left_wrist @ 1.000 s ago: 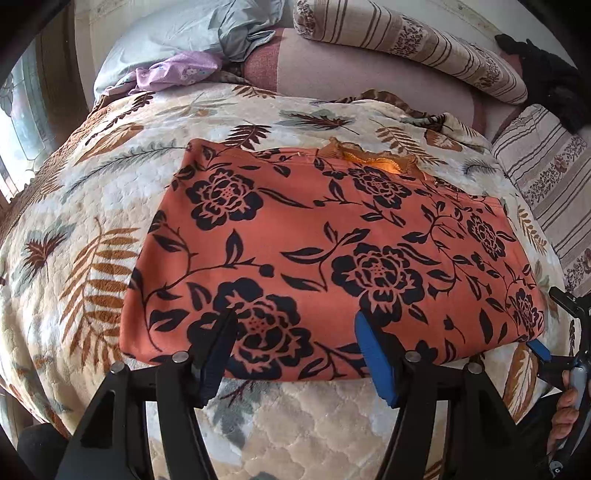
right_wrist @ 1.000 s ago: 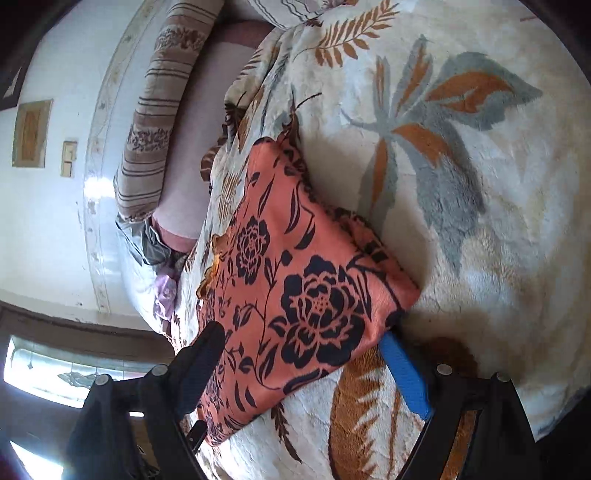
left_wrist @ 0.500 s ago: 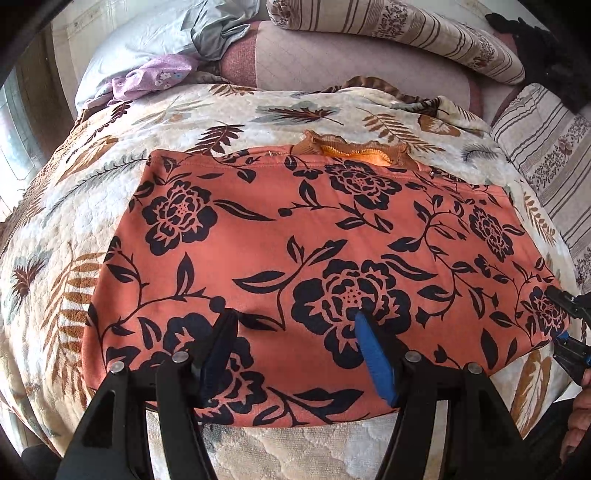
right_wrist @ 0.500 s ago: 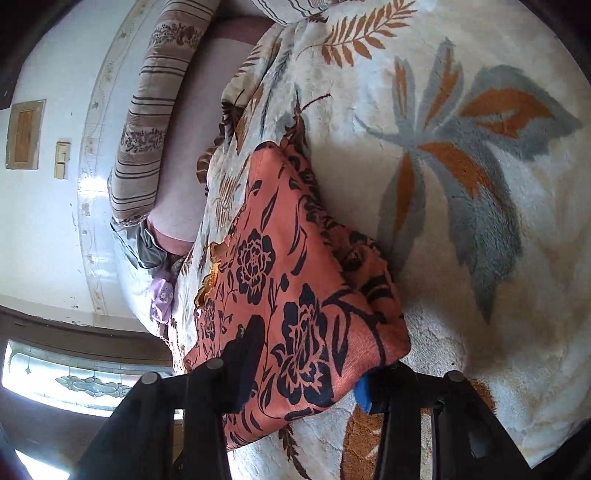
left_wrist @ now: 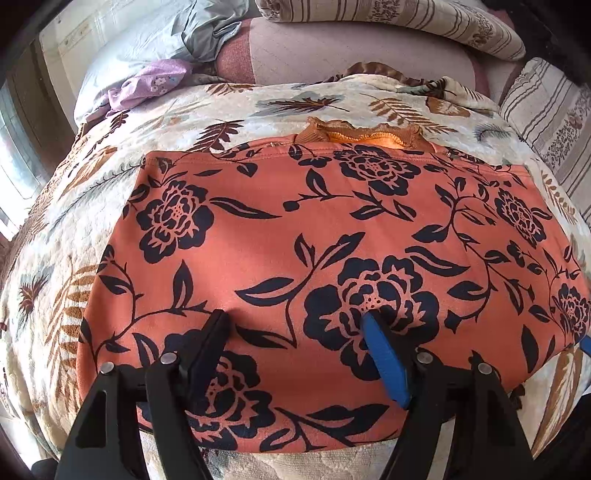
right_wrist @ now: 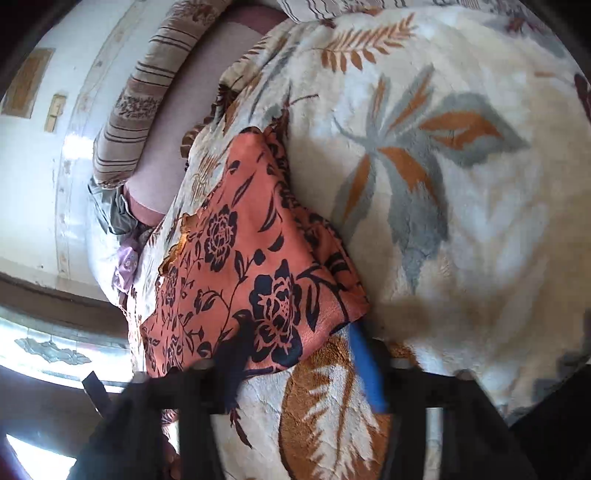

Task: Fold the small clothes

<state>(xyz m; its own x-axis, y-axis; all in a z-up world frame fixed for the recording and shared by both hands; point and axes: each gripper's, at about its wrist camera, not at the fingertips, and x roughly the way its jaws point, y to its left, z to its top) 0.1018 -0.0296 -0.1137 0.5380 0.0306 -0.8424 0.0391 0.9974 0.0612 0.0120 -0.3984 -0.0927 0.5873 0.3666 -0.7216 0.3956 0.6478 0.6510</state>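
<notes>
Left wrist view: we see the orange floral garment (left_wrist: 314,236) lying folded flat on the leaf-print blanket (left_wrist: 92,206) that covers the bed, its orange collar edge at the far side. The left gripper (left_wrist: 295,325) is over the garment's near half, jaws opening and wide apart, both tips resting on or just above the cloth; nothing pinched between them. Past the blanket we see a grey pillow (left_wrist: 147,40), a purple cloth (left_wrist: 151,81) beside it, and striped cushions (left_wrist: 406,18) along the back. Right wrist view: the same orange floral garment (right_wrist: 251,258) runs away from the camera, its near corner in front of the right gripper (right_wrist: 299,336). The jaws are opening, motion-blurred; the black finger (right_wrist: 236,354) overlaps the garment's edge, the blue finger (right_wrist: 365,365) sits just off the corner over the blanket (right_wrist: 461,221). The corner lies between them, but we see no pinch. A striped cushion (right_wrist: 147,96) is against the wall.
</notes>
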